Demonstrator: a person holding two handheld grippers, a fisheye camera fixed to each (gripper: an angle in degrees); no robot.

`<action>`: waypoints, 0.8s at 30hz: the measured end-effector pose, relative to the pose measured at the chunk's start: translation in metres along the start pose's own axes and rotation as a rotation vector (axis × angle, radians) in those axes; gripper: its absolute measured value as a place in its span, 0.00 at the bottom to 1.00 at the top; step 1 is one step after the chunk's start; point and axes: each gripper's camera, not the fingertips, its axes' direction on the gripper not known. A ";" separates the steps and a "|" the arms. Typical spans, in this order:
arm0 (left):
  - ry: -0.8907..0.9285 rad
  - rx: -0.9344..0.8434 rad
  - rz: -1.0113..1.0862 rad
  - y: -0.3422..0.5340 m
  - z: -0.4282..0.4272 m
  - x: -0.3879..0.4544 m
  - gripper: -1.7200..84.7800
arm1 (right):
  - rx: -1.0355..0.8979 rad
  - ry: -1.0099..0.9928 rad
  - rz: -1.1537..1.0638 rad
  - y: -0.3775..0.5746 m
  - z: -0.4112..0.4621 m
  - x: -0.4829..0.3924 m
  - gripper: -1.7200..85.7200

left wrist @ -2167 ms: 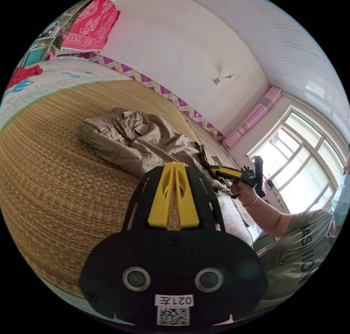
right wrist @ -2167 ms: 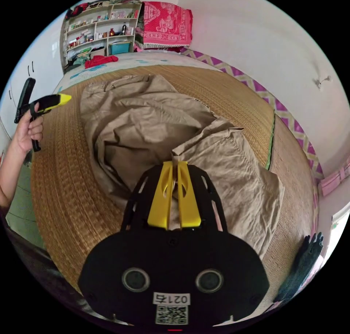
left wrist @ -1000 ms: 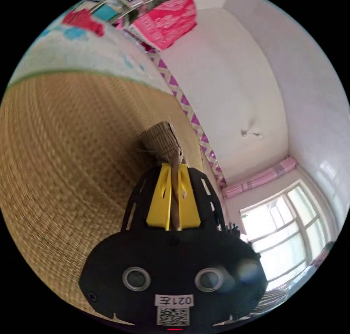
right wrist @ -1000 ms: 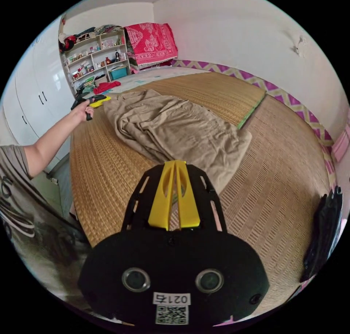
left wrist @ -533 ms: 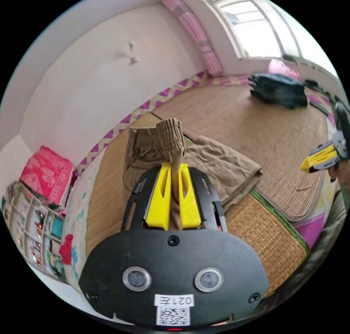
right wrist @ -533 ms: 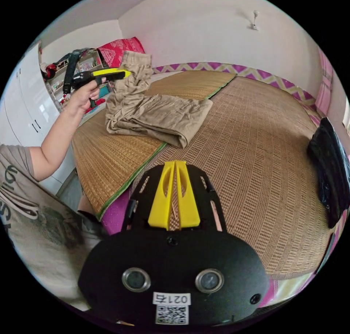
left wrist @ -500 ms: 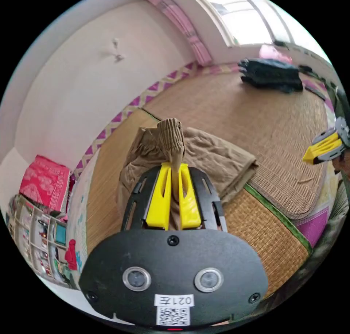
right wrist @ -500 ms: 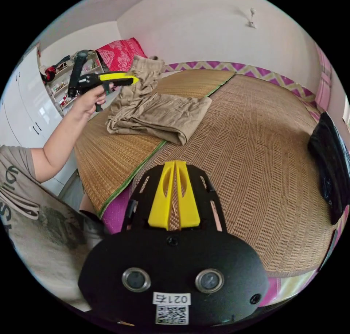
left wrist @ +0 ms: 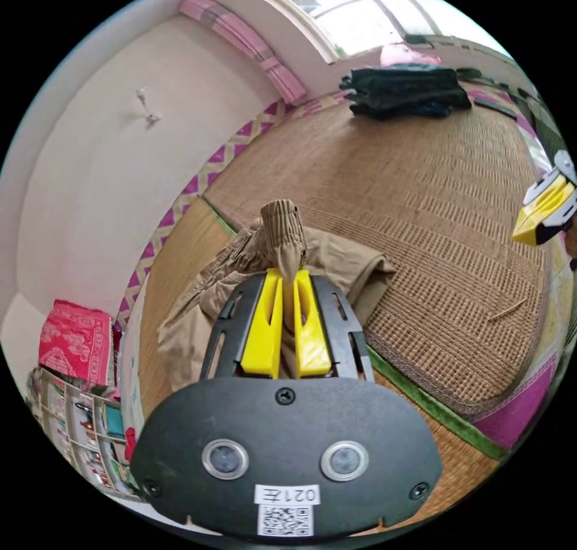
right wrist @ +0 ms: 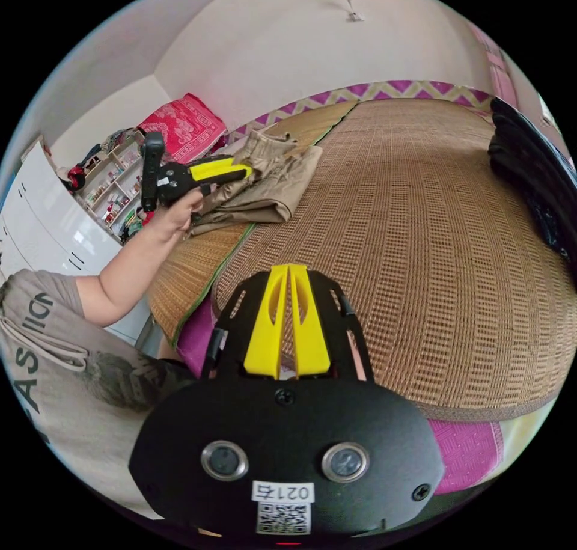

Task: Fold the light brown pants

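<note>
The left gripper [left wrist: 286, 309] pinched the waistband of the light brown pants [left wrist: 282, 255] and had carried it over the legs since a moment ago. The pants lay doubled on the woven mat [left wrist: 433, 195]. The right gripper [right wrist: 287, 318], pressed together and empty, had pulled back nearer.

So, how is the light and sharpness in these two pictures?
Left gripper view: the window is washed out white, while the pants in the left tool are sharp. Right gripper view: soft even light, and the mat bends from the fisheye.
</note>
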 end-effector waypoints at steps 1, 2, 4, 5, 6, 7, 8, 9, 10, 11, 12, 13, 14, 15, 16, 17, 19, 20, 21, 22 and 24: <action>-0.029 -0.001 0.016 -0.004 0.008 0.012 0.01 | 0.000 -0.012 0.011 0.022 0.008 -0.011 0.01; -0.057 0.009 0.014 -0.009 0.004 0.015 0.01 | 0.002 -0.024 0.021 0.044 0.017 -0.023 0.01; -0.069 0.054 -0.007 -0.019 -0.011 0.008 0.01 | 0.003 -0.036 0.026 0.076 0.029 -0.043 0.01; -0.054 0.097 -0.016 -0.023 -0.019 0.004 0.01 | 0.002 -0.034 0.024 0.096 0.037 -0.057 0.01; -0.036 0.109 -0.012 -0.024 -0.018 0.005 0.01 | 0.000 -0.031 0.024 0.106 0.042 -0.064 0.01; 0.016 0.087 0.025 -0.028 -0.001 0.013 0.02 | -0.006 -0.025 0.026 0.126 0.053 -0.077 0.01; 0.072 -0.011 0.101 -0.032 0.035 0.032 0.02 | -0.014 -0.025 0.030 0.144 0.065 -0.090 0.01; 0.090 -0.066 0.134 -0.030 0.056 0.043 0.02 | -0.018 -0.028 0.033 0.152 0.072 -0.096 0.01; 0.077 -0.082 0.145 -0.021 0.078 0.056 0.03 | -0.025 -0.039 0.043 0.168 0.085 -0.108 0.01; 0.044 -0.043 0.123 -0.011 0.078 0.058 0.04 | -0.024 -0.053 0.053 0.183 0.097 -0.121 0.01; 0.046 -0.043 0.110 -0.009 0.079 0.057 0.04 | -0.020 -0.061 0.055 0.190 0.102 -0.127 0.01; 0.067 -0.036 0.073 -0.004 0.081 0.049 0.06 | -0.006 -0.073 0.051 0.202 0.111 -0.143 0.01; 0.107 -0.021 0.050 0.004 0.081 0.040 0.08 | 0.009 -0.074 0.043 0.212 0.120 -0.160 0.02; 0.131 -0.010 0.048 0.009 0.080 0.036 0.08 | 0.013 -0.072 0.036 0.215 0.125 -0.168 0.02; 0.185 0.014 0.055 0.020 0.079 0.027 0.10 | 0.025 -0.069 0.015 0.219 0.134 -0.185 0.02; 0.267 0.054 0.054 0.035 0.075 0.014 0.11 | 0.047 -0.076 -0.011 0.219 0.144 -0.201 0.02; 0.447 0.138 0.016 0.065 0.066 -0.016 0.11 | 0.078 -0.103 -0.059 0.211 0.164 -0.226 0.03; 0.574 0.199 -0.049 0.091 0.061 -0.045 0.12 | 0.080 -0.122 -0.100 0.201 0.184 -0.243 0.04; 0.617 0.221 -0.100 0.106 0.060 -0.062 0.12 | 0.071 -0.125 -0.118 0.195 0.197 -0.252 0.05; 0.655 0.253 -0.194 0.138 0.058 -0.096 0.12 | 0.041 -0.118 -0.155 0.182 0.226 -0.269 0.06; 0.597 0.245 -0.340 0.192 0.060 -0.153 0.11 | 0.018 -0.069 -0.196 0.165 0.271 -0.294 0.08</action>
